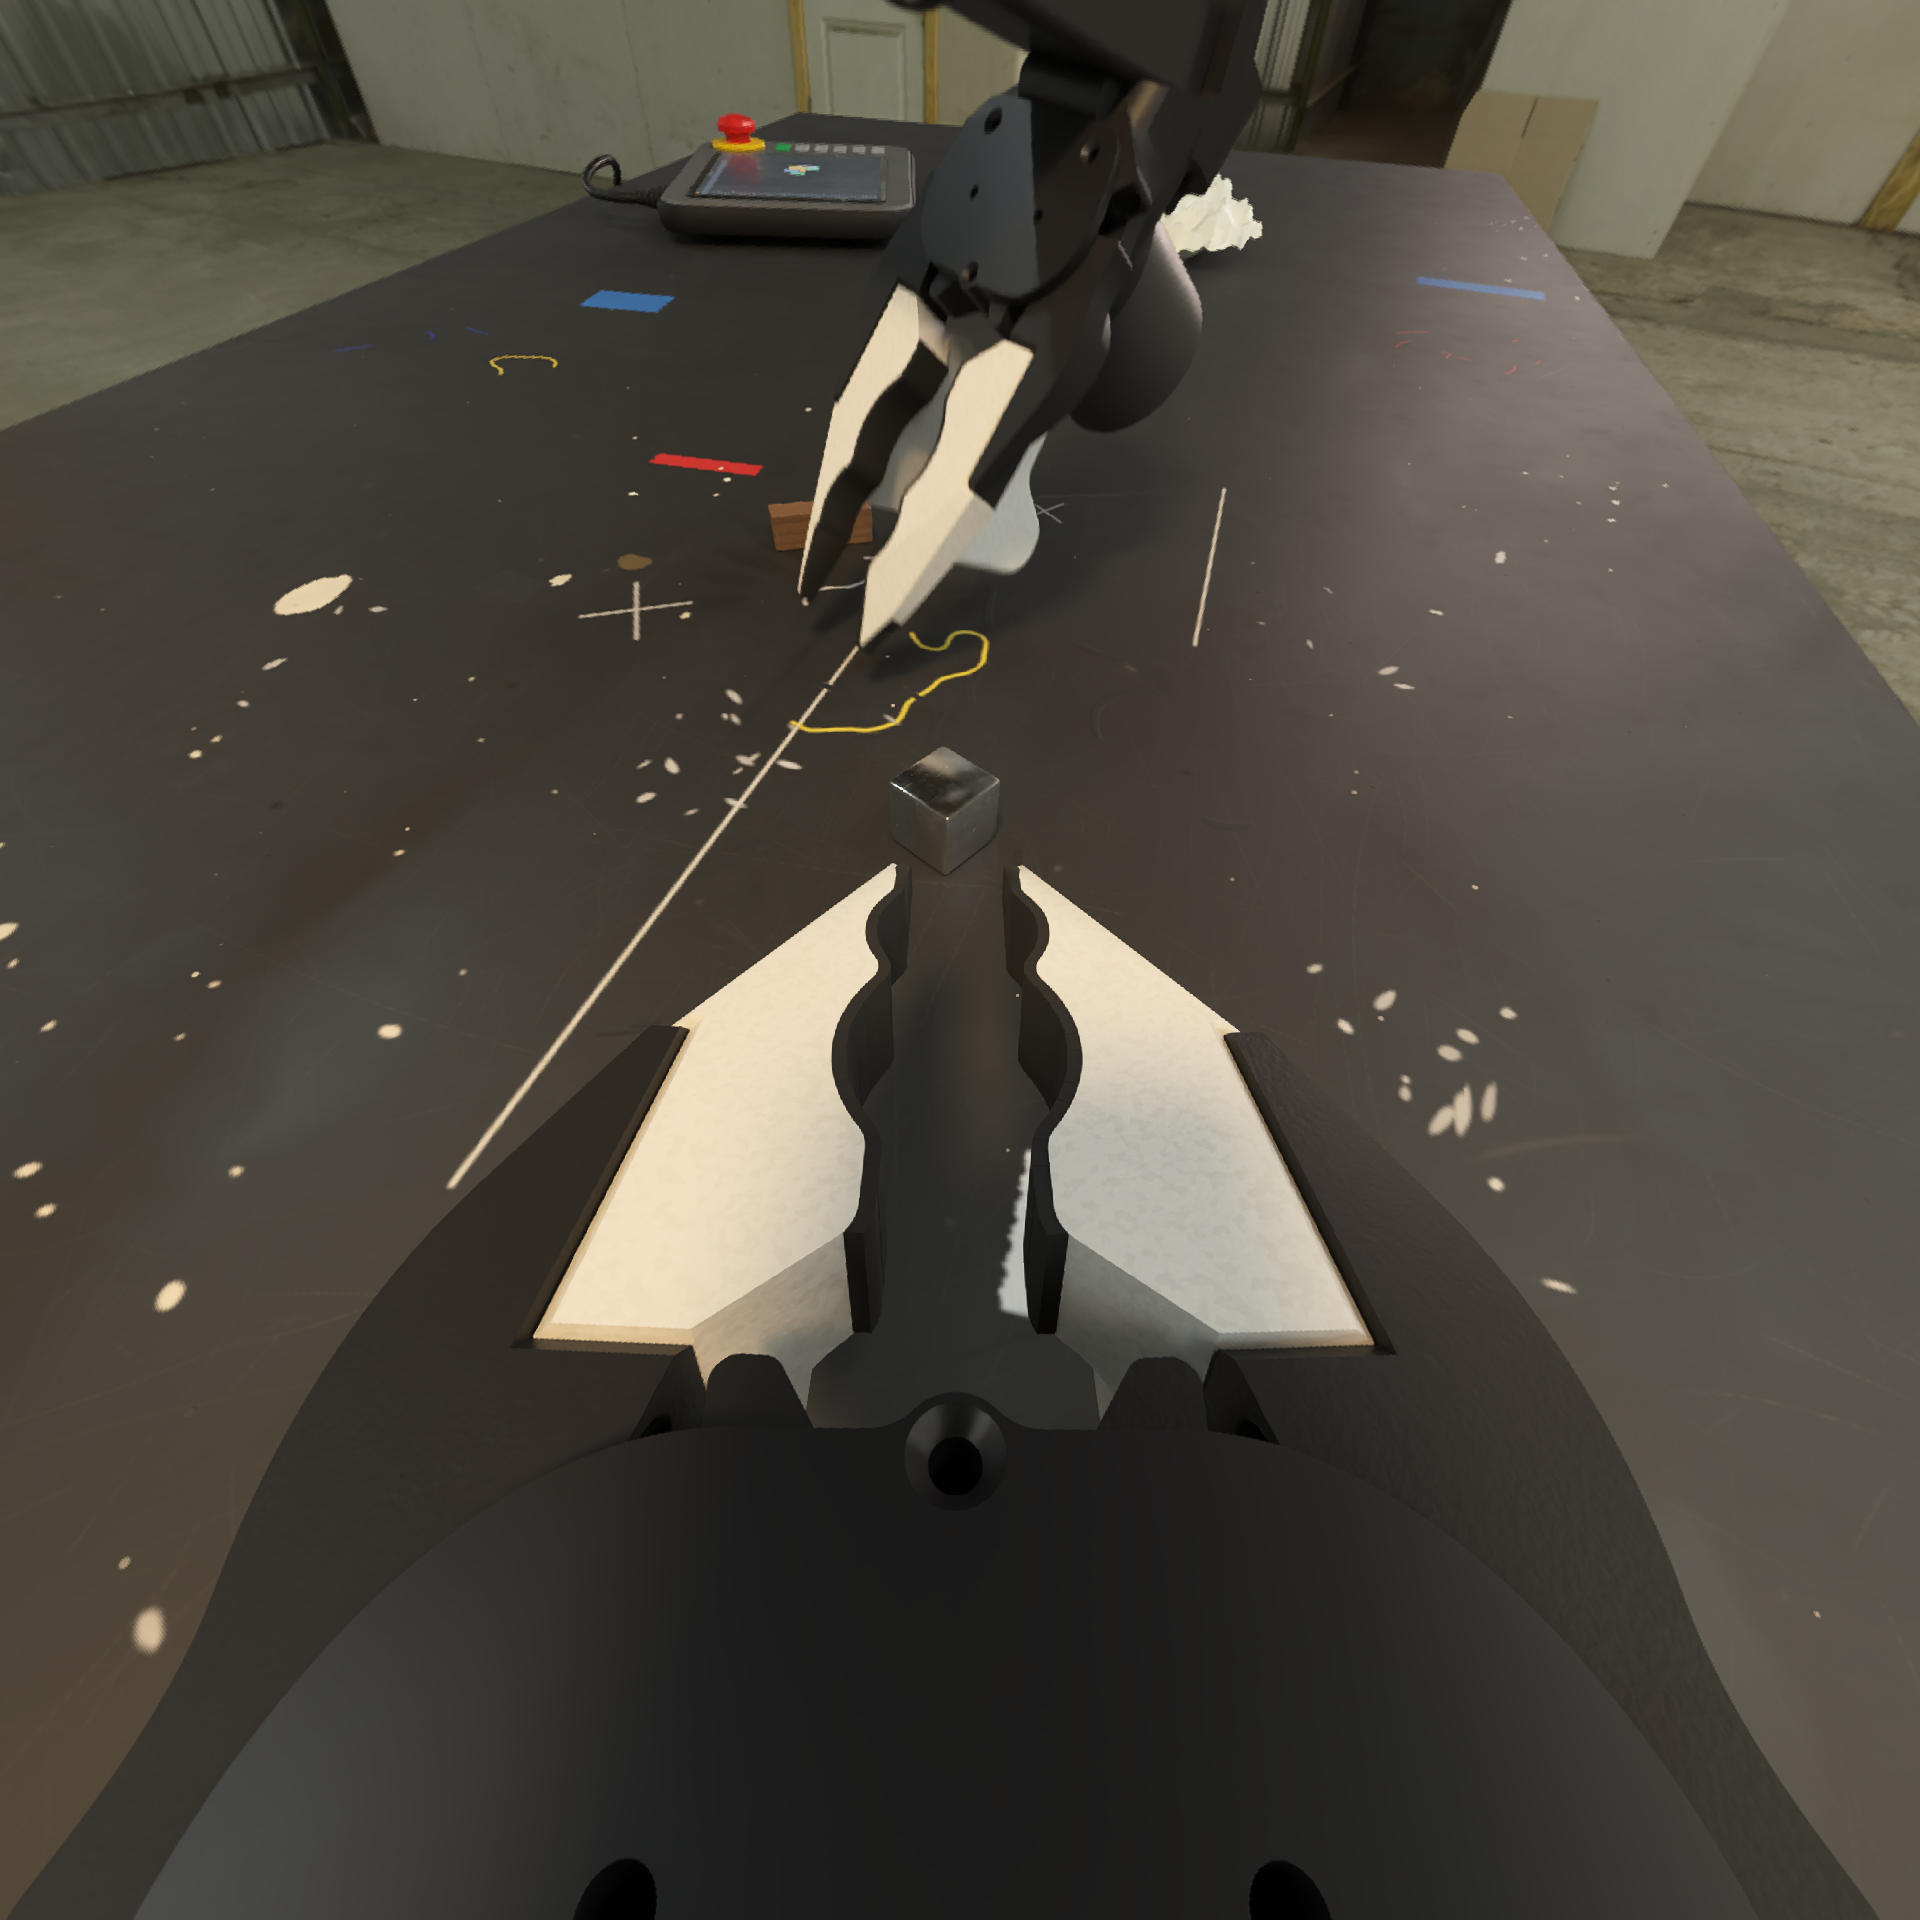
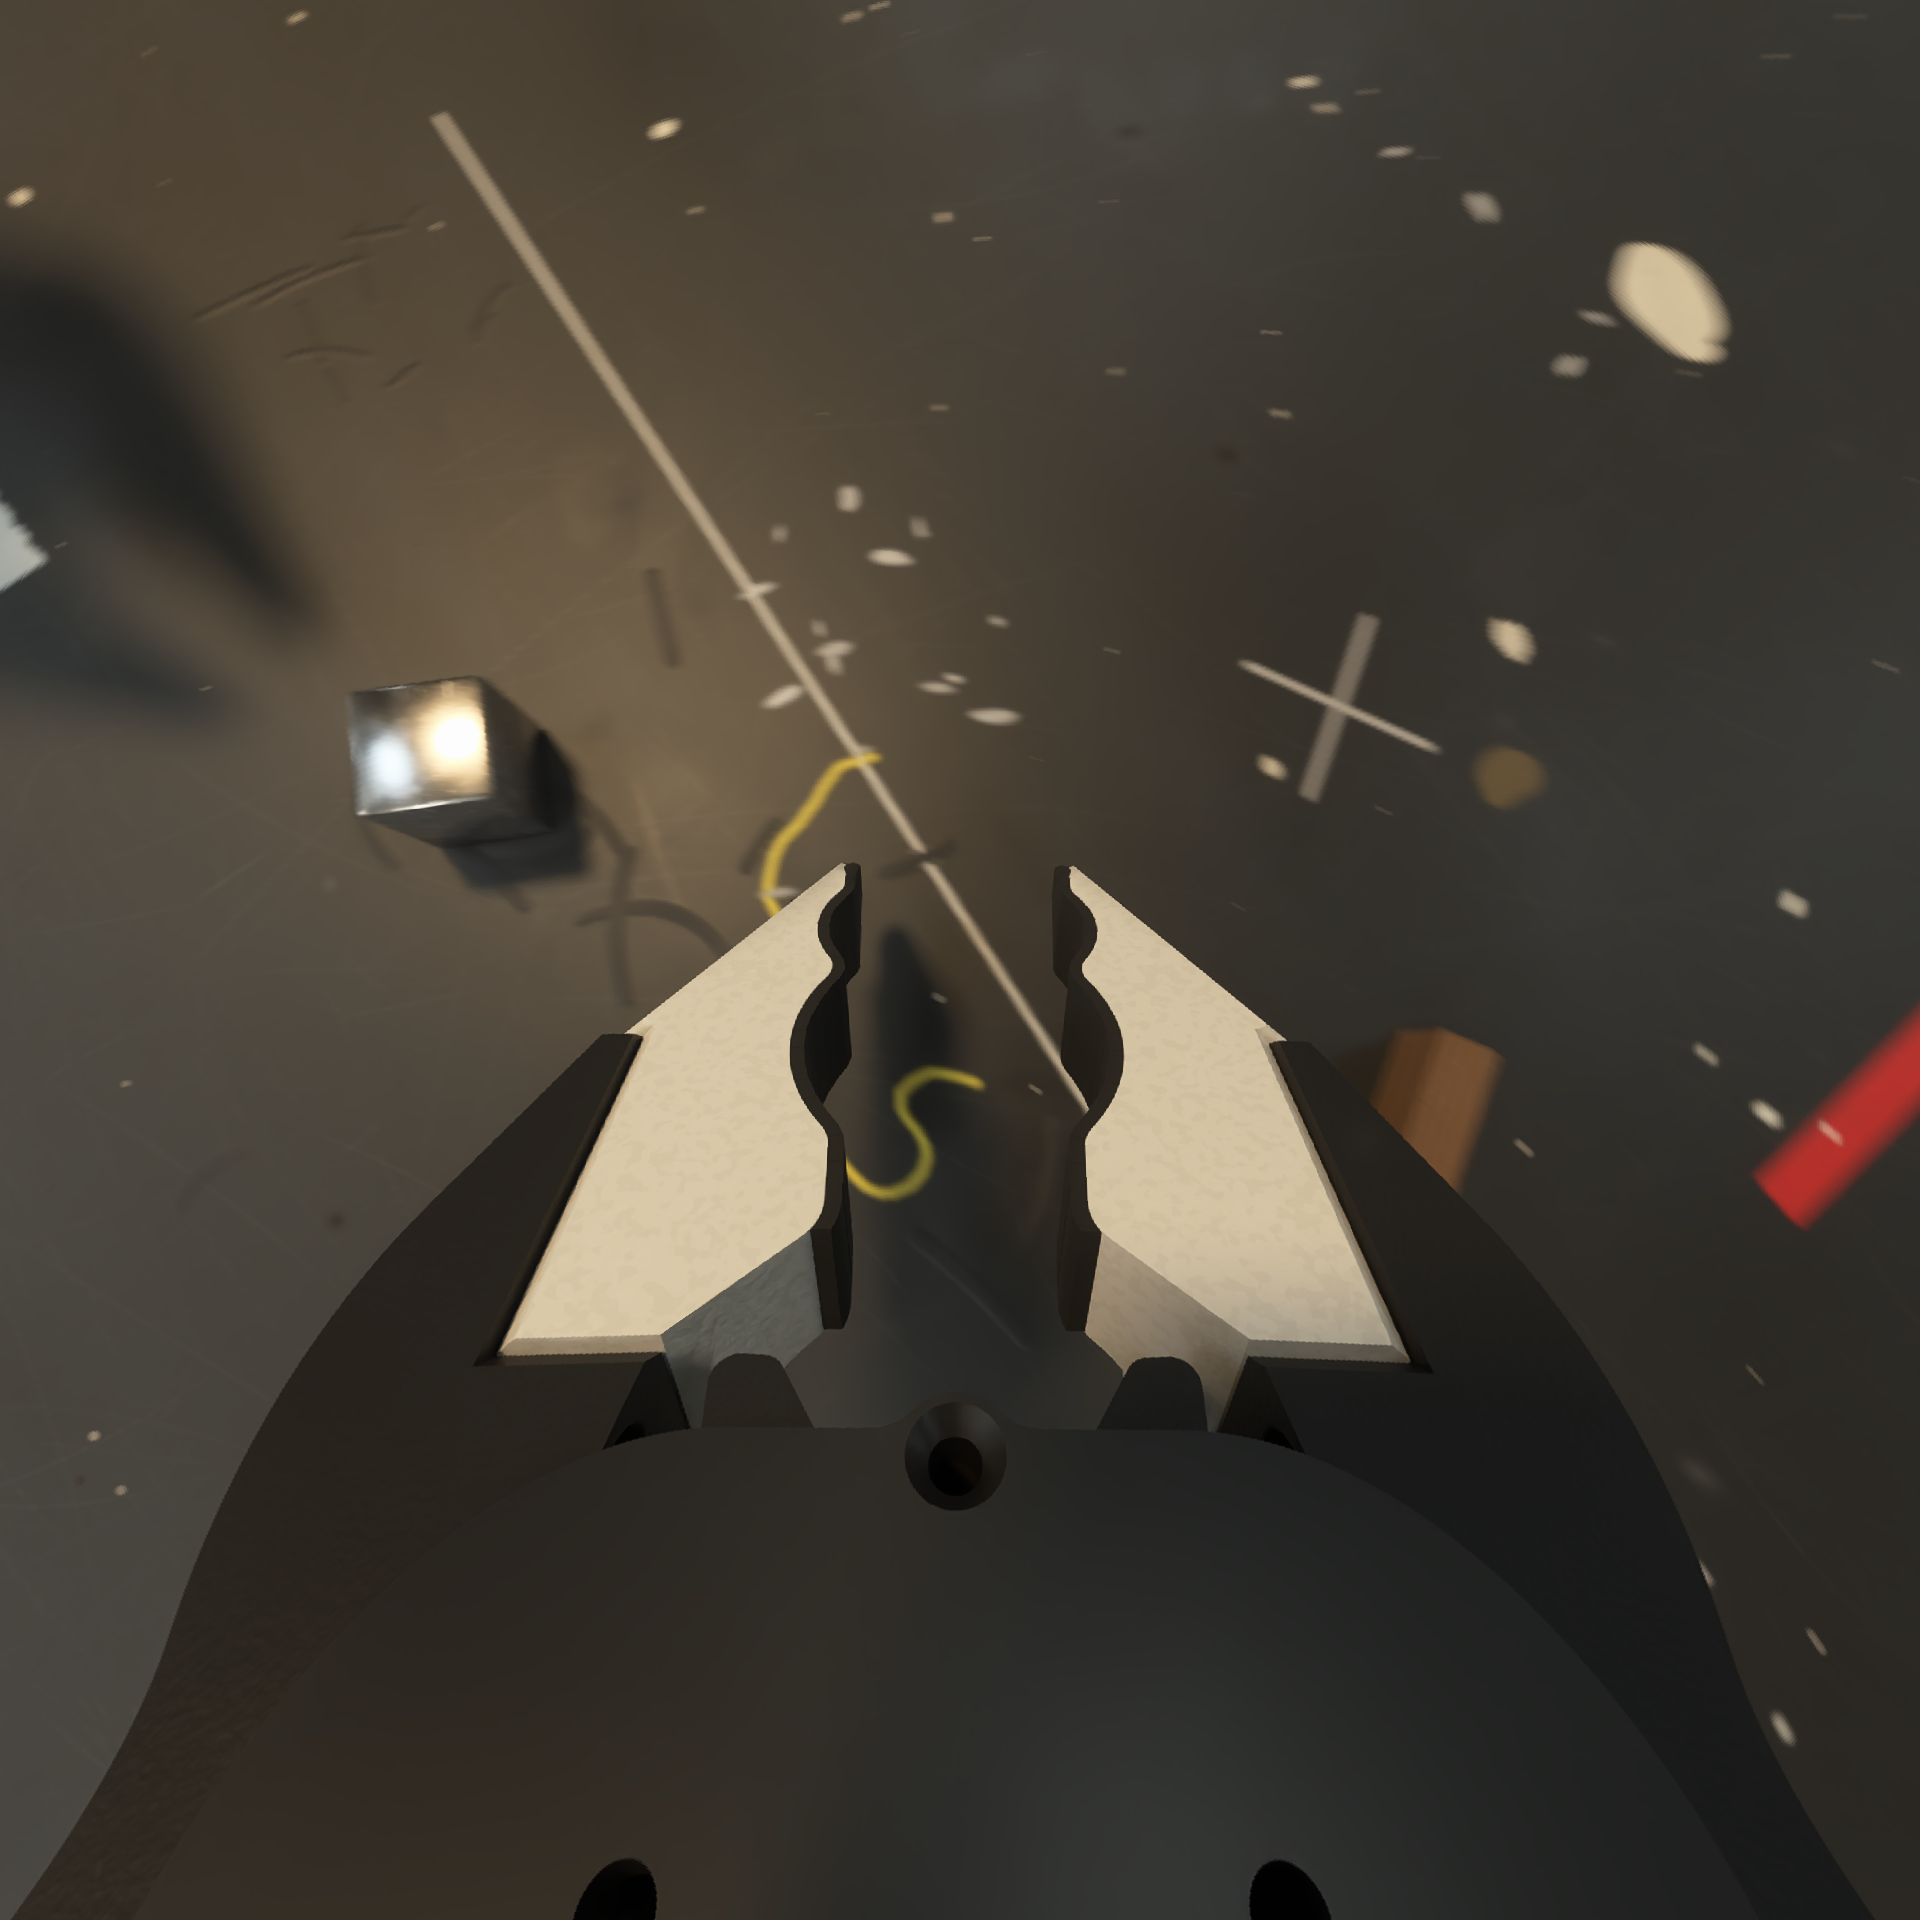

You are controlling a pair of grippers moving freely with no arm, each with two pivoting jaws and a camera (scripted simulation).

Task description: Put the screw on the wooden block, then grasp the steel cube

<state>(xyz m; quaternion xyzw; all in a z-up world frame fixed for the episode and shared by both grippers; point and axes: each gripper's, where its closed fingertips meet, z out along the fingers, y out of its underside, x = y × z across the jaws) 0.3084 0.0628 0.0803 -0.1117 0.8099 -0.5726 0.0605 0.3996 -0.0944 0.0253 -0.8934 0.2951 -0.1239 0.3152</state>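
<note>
The steel cube (image 1: 943, 808) sits on the dark table just ahead of my left gripper (image 1: 958, 873), which is open and empty, with the cube outside the fingertips. In the right wrist view the cube (image 2: 447, 758) lies ahead to the left. My right gripper (image 2: 956, 873) is open and empty, pointing down close to the table; it also shows in the left wrist view (image 1: 836, 618). The brown wooden block (image 2: 1439, 1091) lies just right of its right finger and is partly hidden behind that gripper in the left wrist view (image 1: 790, 525). I cannot make out the screw in either view.
A teach pendant (image 1: 790, 187) with a red button and crumpled white paper (image 1: 1210, 213) lie at the table's far end. A red strip (image 1: 707, 464), blue patches (image 1: 627, 301), a yellow squiggle (image 1: 940, 675) and white paint marks are flat on the surface.
</note>
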